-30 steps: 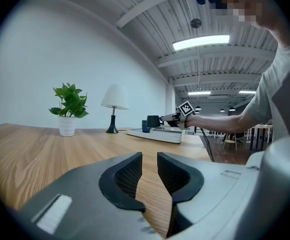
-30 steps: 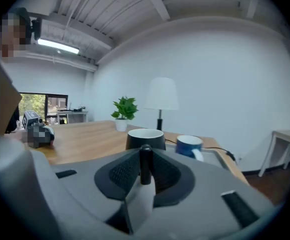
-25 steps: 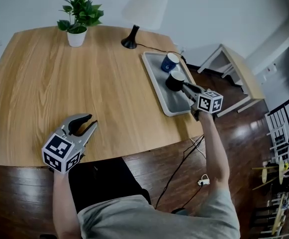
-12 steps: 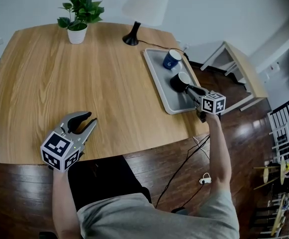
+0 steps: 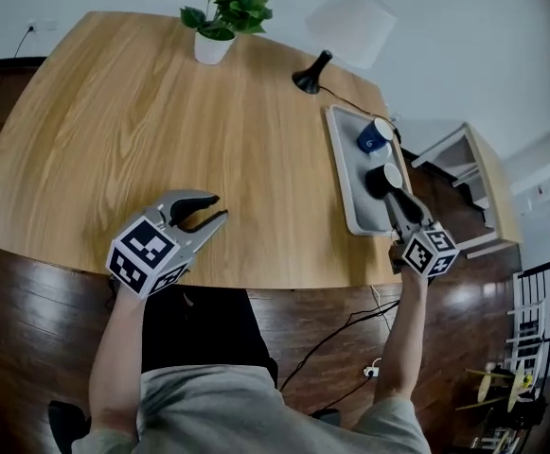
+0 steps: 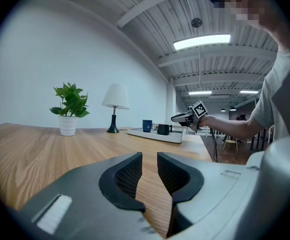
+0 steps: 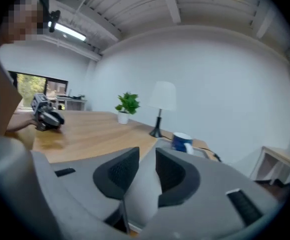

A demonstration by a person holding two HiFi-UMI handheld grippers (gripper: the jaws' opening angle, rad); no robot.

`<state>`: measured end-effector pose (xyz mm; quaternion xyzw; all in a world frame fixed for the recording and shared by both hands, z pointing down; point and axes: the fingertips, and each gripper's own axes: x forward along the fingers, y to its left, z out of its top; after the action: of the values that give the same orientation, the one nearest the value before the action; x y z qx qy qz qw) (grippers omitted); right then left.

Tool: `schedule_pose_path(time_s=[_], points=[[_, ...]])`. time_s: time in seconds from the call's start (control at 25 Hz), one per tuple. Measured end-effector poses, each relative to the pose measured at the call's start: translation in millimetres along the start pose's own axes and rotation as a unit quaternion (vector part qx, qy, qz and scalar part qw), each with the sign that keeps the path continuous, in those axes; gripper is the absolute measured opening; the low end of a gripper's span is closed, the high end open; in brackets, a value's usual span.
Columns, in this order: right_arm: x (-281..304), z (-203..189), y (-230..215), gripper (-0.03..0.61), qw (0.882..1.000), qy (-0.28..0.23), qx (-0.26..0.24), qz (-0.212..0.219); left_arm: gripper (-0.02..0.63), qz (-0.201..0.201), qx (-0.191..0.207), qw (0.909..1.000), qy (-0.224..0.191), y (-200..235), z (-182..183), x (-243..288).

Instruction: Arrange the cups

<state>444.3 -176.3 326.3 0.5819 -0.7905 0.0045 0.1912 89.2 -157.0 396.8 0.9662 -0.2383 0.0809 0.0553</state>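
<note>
A second ago your right tool (image 5: 398, 197) was clamped on the black cup (image 5: 382, 178) by its handle, over the tray (image 5: 348, 192). Now its jaws have just been opening. The right gripper view shows a narrow gap with nothing in it, only grey tray behind. So that cup is let go and stands upright on the tray, just below the blue cup (image 5: 374, 136) in the head view. The 2 are near each other but apart. I'd say that placement is done.

Your left tool (image 5: 214, 212) hasn't budged. It sits low over the tabletop (image 5: 161, 112) at lower left, jaws slightly apart and empty.

Hard to make out:
- **Contact with the cup:** in the head view the right tool's tips overlap the black cup, so I can't tell if they still touch the handle. The left gripper view shows them just beside it, but too small to settle it.
- **Black cup in the right gripper view:** it doesn't show there at all.
</note>
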Motion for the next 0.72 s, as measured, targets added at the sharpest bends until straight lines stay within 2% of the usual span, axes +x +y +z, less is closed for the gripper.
schedule_pose_path(time_s=[0.08, 0.16, 0.28, 0.48, 0.72], points=[[15.8, 12.6, 64.7, 0.098, 0.997, -0.019, -0.011, 0.075, 0.106, 0.002, 0.0, 1.0, 0.0, 0.2, -0.5, -0.8], [29.1, 23.3, 125.6, 0.098, 0.989, -0.043, -0.017, 0.143, 0.106, 0.002, 0.0, 1.0, 0.0, -0.1, -0.7, -0.7], [48.1, 34.2, 201.1, 0.098, 0.974, -0.07, -0.019, 0.213, 0.105, -0.001, 0.001, 1.0, 0.0, -1.0, -1.0, -1.5], [84.0, 31.9, 279.7, 0.097, 0.961, -0.074, -0.019, 0.266, 0.106, 0.001, -0.001, 1.0, 0.0, 0.0, -2.8, -3.8], [90.2, 31.1, 302.9, 0.097, 0.956, -0.085, 0.039, 0.279, 0.105, -0.001, 0.0, 1.0, 0.001, -0.8, -2.5, -3.4]])
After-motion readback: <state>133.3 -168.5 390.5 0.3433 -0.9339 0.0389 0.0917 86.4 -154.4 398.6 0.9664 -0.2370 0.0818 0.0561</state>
